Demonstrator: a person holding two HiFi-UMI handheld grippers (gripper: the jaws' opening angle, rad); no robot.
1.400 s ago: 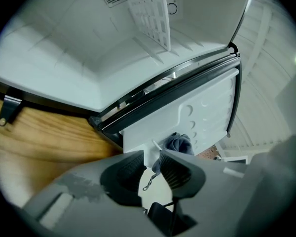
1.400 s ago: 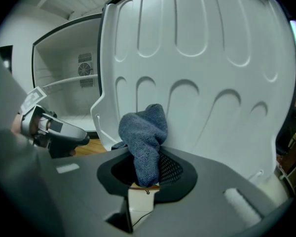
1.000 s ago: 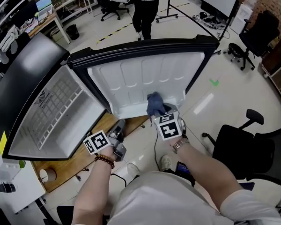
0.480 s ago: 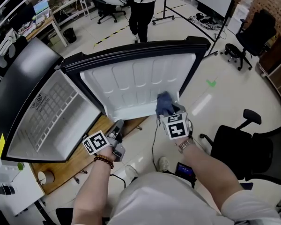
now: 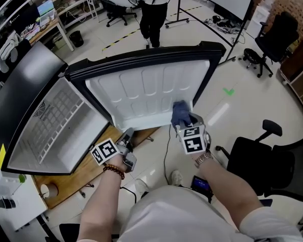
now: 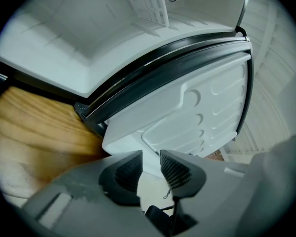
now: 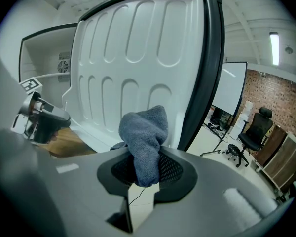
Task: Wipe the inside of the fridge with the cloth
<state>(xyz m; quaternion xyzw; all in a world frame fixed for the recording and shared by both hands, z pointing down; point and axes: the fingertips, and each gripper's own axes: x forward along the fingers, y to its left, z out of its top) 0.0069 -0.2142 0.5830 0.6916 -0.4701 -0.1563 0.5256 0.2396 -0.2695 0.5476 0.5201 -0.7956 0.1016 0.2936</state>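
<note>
At the lower right corner of the fridge door's inner liner, the right claw is clamped on the blue cloth, so press its wad flat and sweep overlapping strokes, while the left claw waits empty, jaws slightly apart.

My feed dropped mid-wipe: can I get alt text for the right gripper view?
The right hand-held gripper is shut on a bunched blue-grey cloth, held in front of the white ribbed inner panel of the open fridge door. A black office chair and brick wall show at right.
</note>
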